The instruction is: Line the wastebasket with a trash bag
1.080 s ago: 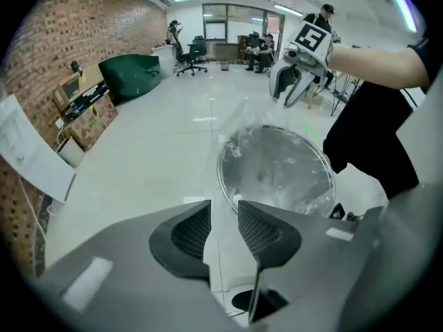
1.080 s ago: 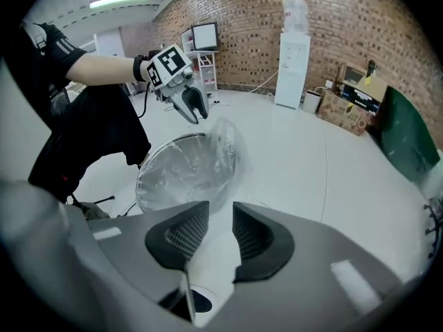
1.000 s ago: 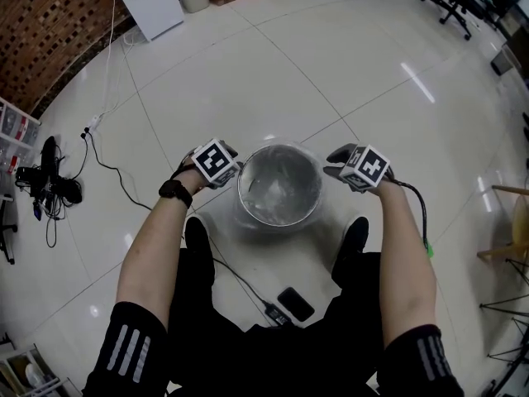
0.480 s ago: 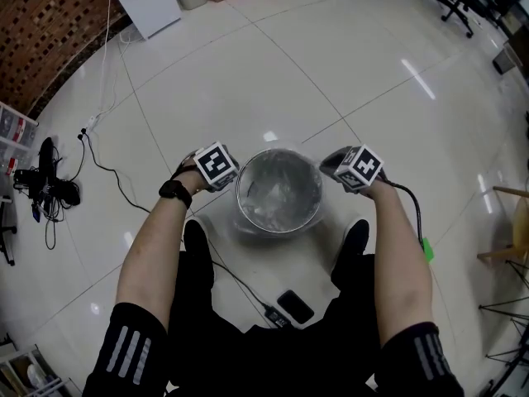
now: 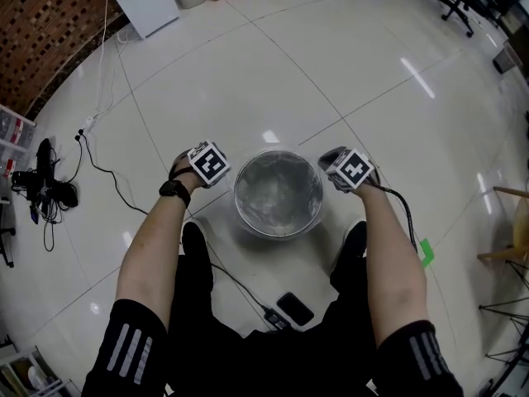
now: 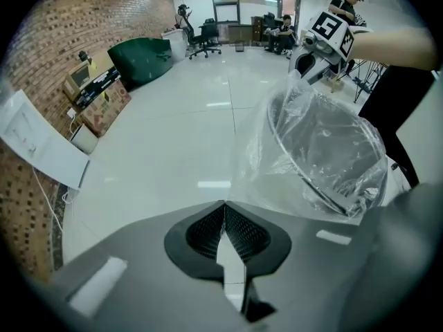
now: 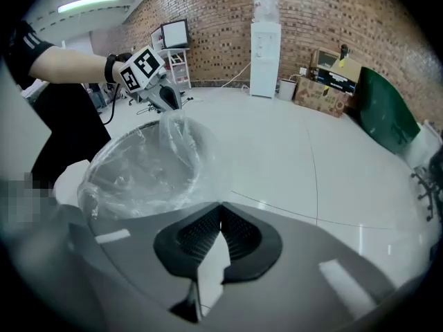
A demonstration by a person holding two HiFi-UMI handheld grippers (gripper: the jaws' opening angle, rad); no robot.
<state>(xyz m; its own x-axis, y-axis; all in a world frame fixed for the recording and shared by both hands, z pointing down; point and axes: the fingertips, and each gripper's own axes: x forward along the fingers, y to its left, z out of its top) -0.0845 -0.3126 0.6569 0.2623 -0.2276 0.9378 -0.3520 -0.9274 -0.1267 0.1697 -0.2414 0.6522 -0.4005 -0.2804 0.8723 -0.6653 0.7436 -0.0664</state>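
- Cables point(image 5: 50, 184) lay on the white tiled floor point(image 5: 248, 73) at the far left, beside a brick wall point(image 5: 41, 40).
- The left gripper point(image 5: 216, 170) was just beside the basket's left rim. In the left gripper view its jaws were closed together, pinching the clear film of the bag's edge, which ran from the rim to their tips.
- The basket point(image 5: 278, 228), round and upright, stood on the floor between the two grippers, just beyond the person's black shoes point(image 5: 197, 240).
- The bag point(image 5: 277, 190), clear plastic, sat inside the basket, crumpled at the bottom. Its mouth spread loosely around the rim, and the film rose above the rim toward each gripper.
- The right gripper point(image 5: 332, 165) was just beside the basket's right rim, opposite the left one. In the right gripper view its jaws were also closed, nipping the bag's edge at their tips.
- A phone point(image 5: 295, 306) lay on the floor nearer the person, between the legs, with a cable running to it.
- A green patch point(image 5: 426, 251) marked the floor to the right of the right forearm.
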